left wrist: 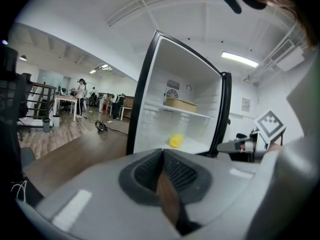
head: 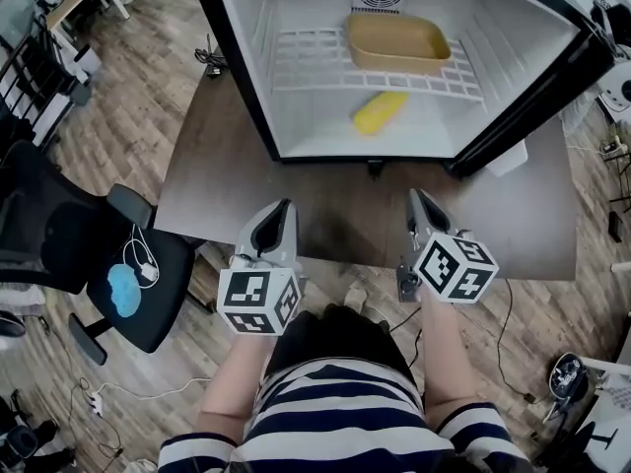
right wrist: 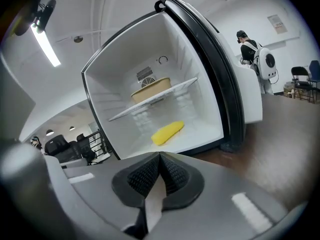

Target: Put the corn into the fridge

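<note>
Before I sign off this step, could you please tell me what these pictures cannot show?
- Corn: too small in every view to show its kernels.
- Fridge door: edge-on in all three views, so its inner side is hidden.
- Blue thing on the office chair: head view, too small to identify.

The head camera looks steeply down from above the person's shoulders, taking in the dark wooden table and, beyond it, the open white mini fridge from a little way off. Each gripper camera rides low behind its own jaws, close over them, and faces almost level into that same fridge. The one on the left gripper comes at it from the left, the one on the right gripper with a sideways tilt. All three views share the fridge interior: the yellow corn cob on its floor and the tan plastic tray on the wire shelf. The left gripper view also catches the right gripper at its right edge.
</note>
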Demonstrator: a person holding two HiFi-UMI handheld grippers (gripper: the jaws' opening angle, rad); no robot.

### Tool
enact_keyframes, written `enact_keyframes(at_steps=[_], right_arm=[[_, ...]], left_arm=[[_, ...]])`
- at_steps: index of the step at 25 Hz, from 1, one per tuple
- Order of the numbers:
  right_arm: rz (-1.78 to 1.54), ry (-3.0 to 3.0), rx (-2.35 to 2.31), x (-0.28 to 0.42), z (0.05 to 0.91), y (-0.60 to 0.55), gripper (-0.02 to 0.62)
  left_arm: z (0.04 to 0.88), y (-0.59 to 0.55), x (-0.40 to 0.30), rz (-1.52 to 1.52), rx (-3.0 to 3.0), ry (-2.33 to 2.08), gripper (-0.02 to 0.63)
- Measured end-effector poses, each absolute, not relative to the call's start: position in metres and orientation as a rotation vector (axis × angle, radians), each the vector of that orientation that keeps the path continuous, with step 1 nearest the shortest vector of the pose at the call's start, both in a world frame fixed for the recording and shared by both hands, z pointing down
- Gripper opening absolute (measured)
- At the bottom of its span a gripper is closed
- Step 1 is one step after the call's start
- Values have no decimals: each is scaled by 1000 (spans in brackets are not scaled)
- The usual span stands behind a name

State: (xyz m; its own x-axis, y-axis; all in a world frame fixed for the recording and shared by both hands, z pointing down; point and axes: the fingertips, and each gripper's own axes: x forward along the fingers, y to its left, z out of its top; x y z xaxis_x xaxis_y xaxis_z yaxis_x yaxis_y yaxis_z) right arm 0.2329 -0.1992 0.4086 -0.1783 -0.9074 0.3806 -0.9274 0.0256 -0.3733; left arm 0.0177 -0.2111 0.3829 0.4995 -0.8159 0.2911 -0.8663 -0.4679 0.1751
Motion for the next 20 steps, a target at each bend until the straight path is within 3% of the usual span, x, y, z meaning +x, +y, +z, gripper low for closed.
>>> enact_keyframes(at_steps=[20], right_arm=[[785,-2221,1969,208,391,-131,-9]], left_arm=[[368,-167,-13,241,2426,-1443,0]])
